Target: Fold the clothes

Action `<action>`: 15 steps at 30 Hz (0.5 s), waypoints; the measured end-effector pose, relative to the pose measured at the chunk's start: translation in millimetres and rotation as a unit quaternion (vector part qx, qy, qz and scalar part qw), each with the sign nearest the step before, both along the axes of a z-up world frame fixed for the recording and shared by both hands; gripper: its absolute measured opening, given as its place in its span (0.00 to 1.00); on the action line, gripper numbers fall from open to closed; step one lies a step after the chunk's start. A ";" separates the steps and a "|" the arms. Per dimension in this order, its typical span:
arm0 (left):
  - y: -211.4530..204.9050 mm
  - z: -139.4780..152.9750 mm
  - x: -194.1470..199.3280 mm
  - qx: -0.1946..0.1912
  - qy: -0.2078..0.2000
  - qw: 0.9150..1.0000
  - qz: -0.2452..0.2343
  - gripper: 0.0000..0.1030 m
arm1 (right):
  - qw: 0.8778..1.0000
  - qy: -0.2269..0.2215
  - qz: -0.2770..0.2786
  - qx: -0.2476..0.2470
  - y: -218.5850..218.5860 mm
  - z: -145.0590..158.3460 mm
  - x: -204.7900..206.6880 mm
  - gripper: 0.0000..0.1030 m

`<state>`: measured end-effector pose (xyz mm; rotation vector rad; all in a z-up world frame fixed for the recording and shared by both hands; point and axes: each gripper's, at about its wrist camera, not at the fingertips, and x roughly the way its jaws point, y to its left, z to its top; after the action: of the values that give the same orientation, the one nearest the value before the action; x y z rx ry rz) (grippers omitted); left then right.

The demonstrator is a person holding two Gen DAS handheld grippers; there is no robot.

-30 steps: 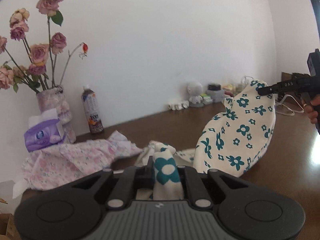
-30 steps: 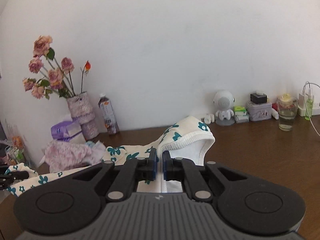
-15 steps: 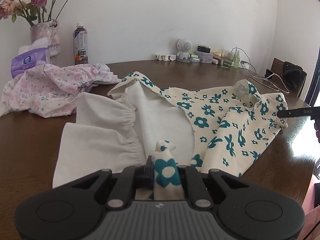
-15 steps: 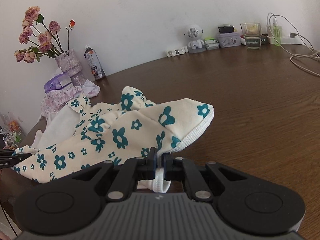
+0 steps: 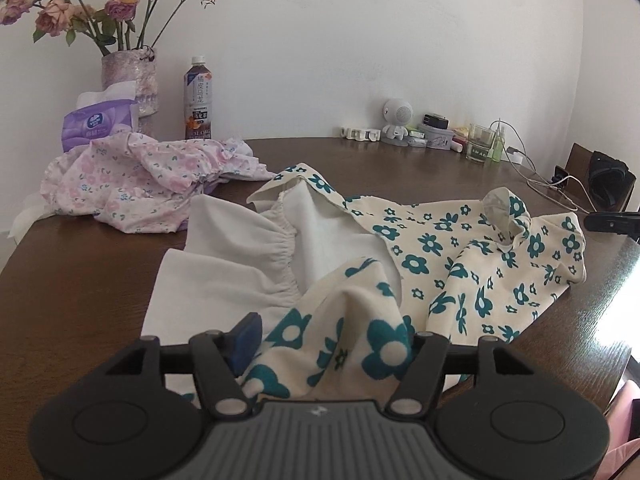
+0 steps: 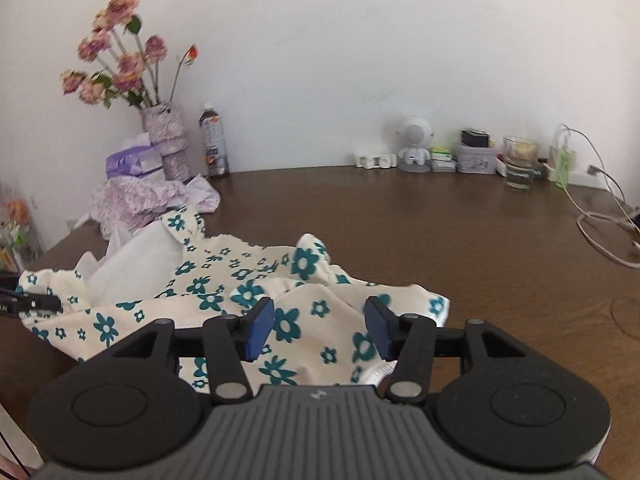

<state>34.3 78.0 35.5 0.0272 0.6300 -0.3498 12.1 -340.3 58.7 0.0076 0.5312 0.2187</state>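
My left gripper (image 5: 332, 344) has its fingers spread wide, and a hump of the garment (image 5: 472, 264) lies loose between them, gripped by nothing; only the blue left pad (image 5: 248, 338) shows, the other being hidden behind the cloth. The garment, cream with teal flowers and a plain white inside, sprawls across the middle of the table (image 5: 380, 160), its gathered white part at centre-left and its printed part running to the right edge of the frame. It looks light, soft and floppy, so I judge it will sag and bunch unless taken by a hem or corner; the elastic seam should give the firmest hold. A pink floral heap (image 5: 140, 176) sits at the upper left, just beside the garment, which limits room that way. In the right wrist view my right gripper (image 6: 320, 324) is also spread, pads clear of the cloth, poised over the garment's near right corner at the lower centre. Bare wood lies open to the right and behind, though a cable (image 6: 600, 232) curls at the far right and the table edge is close at the lower left.
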 end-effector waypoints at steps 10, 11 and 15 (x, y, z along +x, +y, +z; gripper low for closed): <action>15.4 2.1 -8.5 -0.003 -0.004 1.000 0.023 0.72 | 0.992 0.046 0.061 -0.098 57.6 -16.4 75.7 0.58; 17.9 1.2 -7.8 -0.005 -0.001 1.000 0.025 0.72 | 0.992 0.049 0.062 -0.096 57.1 -17.3 77.9 0.59; 15.3 1.1 -3.0 -0.004 -0.001 1.000 0.008 0.72 | 0.991 0.064 0.064 -0.103 56.9 -22.4 83.0 0.60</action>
<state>31.3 93.2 36.5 0.0154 0.6272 -0.3376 95.0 -283.4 36.4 -0.2148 0.6821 0.2886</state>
